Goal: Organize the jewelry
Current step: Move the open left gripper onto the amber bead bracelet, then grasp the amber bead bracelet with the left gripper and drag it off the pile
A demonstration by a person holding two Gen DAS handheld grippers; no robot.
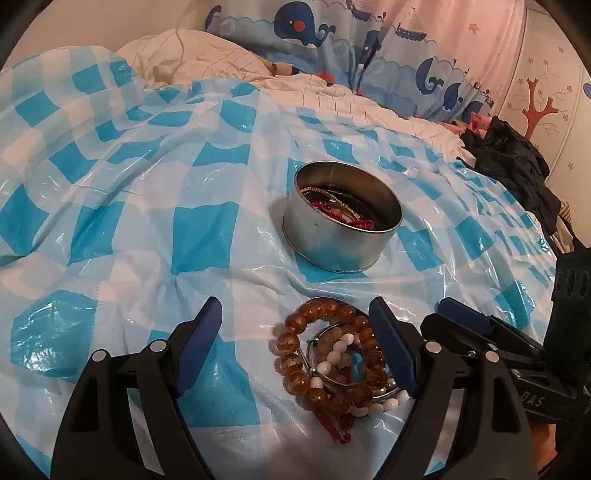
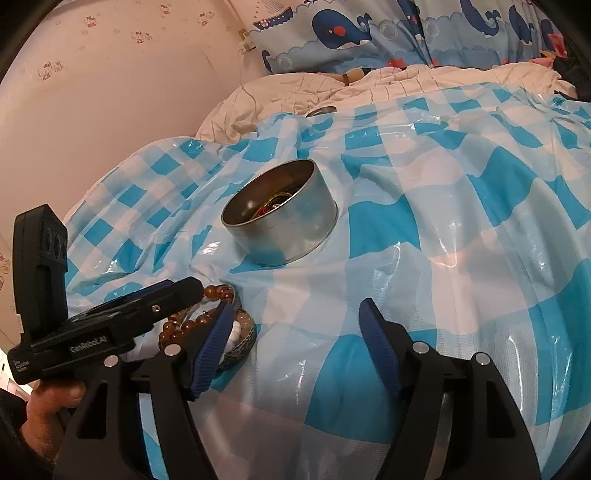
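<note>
A round metal tin (image 1: pixel 341 221) stands on the blue-and-white checked plastic sheet (image 1: pixel 147 206) and holds red cord and chains. A pile of bracelets (image 1: pixel 332 358) lies in front of it: brown beads, white beads, a metal bangle, red cord. My left gripper (image 1: pixel 295 317) is open, low over the sheet, its right finger beside the pile. My right gripper (image 2: pixel 295 317) is open and empty to the right of the pile (image 2: pixel 207 325). The tin also shows in the right wrist view (image 2: pixel 284 218). The left gripper (image 2: pixel 173 291) partly hides the pile there.
The sheet covers a rumpled white duvet (image 1: pixel 192 62) on a bed. A whale-print pillow (image 1: pixel 351 33) lies at the back. Dark clothes (image 1: pixel 517 162) sit at the right edge. A small metal lid (image 2: pixel 321 110) lies on the duvet beyond the sheet.
</note>
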